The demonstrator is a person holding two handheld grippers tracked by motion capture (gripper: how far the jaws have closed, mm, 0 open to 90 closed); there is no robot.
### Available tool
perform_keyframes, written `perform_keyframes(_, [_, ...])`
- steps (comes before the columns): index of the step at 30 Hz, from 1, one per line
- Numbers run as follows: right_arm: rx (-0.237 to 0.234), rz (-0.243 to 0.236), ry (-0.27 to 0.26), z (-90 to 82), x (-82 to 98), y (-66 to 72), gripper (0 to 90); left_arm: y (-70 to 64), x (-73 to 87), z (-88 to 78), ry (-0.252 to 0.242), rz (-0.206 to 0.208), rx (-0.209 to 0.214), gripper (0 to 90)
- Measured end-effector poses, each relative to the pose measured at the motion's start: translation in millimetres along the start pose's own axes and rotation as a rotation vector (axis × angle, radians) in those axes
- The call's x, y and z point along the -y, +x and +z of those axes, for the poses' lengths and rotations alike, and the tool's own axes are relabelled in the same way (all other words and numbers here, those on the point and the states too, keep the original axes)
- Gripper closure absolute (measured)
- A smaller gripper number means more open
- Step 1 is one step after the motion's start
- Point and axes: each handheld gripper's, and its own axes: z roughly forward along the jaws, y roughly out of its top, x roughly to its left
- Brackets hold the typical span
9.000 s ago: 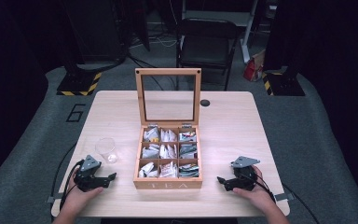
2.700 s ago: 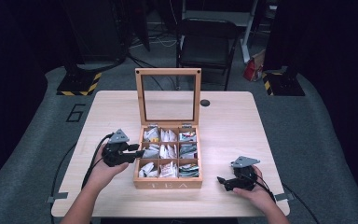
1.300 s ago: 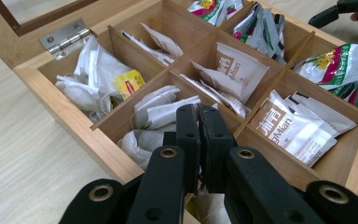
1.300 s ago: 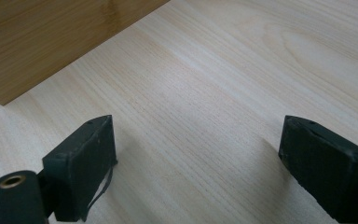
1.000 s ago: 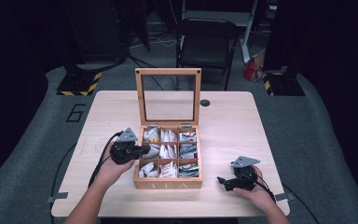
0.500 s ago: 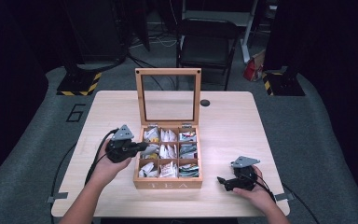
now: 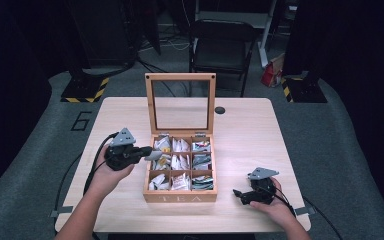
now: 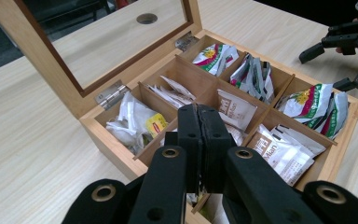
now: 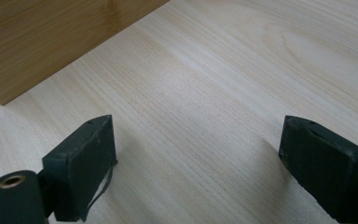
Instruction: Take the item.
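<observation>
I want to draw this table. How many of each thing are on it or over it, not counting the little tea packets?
Wooden tea box: 1
Black tools: 2, the left tool and the right tool
Round black grommet: 1
Total: 4

The light wooden table [image 7: 260, 125] carries the open wooden tea box with nine compartments [image 7: 180, 196], its glass-paned lid [image 7: 180, 102] standing upright behind the compartments. The paper tea sachets [image 8: 230, 109] lie inside them. The left gripper [image 8: 200, 140] hangs over the box's near-left edge, its pressed-together jaws directly above the middle-left compartment; a yellow-labelled sachet [image 8: 154, 125] lies just left of the jaws, a white sachet [image 8: 279, 151] just right. The right gripper [image 7: 240, 195] rests on the table right of the box, bare wood between its spread jaws.
</observation>
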Motion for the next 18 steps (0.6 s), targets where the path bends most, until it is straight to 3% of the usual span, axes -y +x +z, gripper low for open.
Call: perform_keyframes(18, [0.000,0.000,0.000,0.0,0.0,0.0,10.1,12.4,0.4,-33.3,-0.042,-0.019,-0.060,88.5])
